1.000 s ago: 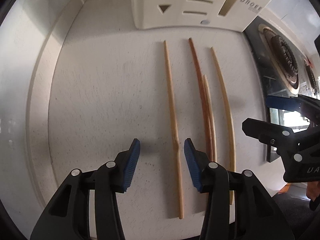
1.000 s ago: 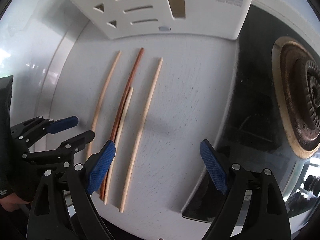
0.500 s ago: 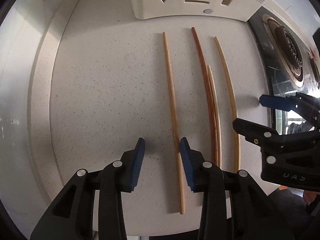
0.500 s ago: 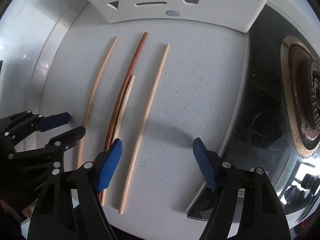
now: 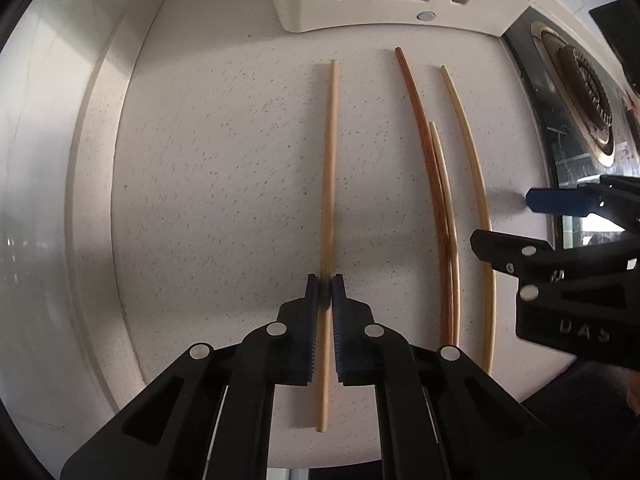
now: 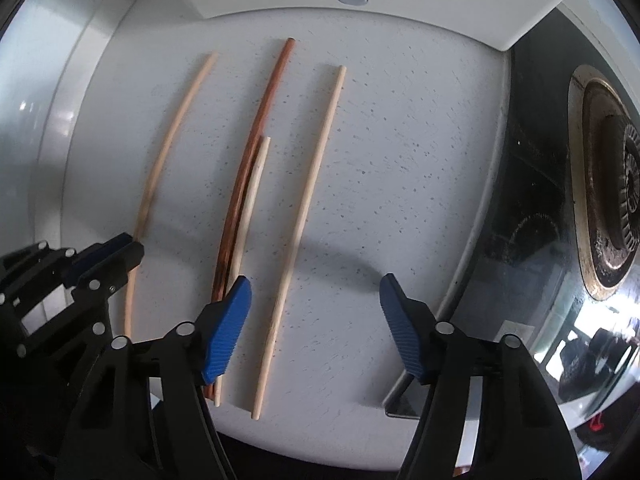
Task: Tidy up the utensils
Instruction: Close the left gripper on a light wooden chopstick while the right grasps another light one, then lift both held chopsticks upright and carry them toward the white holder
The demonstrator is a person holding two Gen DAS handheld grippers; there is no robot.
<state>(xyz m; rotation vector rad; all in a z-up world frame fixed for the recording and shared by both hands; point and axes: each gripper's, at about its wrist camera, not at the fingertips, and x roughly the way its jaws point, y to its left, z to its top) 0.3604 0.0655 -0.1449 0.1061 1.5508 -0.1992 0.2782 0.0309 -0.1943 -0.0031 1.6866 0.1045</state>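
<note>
Speckled white desk (image 5: pixel 208 184) carries four slim wooden chopsticks. Our left tool (image 5: pixel 325 280), pointing down, clamps the leftmost chopstick (image 5: pixel 329 168). Our right tool (image 6: pixel 314 296), jaws apart but just narrowing, straddles the rightmost chopstick (image 6: pixel 308 208).

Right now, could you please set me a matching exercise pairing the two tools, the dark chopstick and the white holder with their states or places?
1. left tool
2. right tool
3. dark chopstick
4. white holder

A. standing at the far edge of the counter
B. open
C. shut on the leftmost pale chopstick
D. lying against a shorter pale stick

Pairs: 1-C, 2-B, 3-D, 4-A.

The right tool's jaws have just been closing; the rightmost pale chopstick lies between them, ungripped.
</note>
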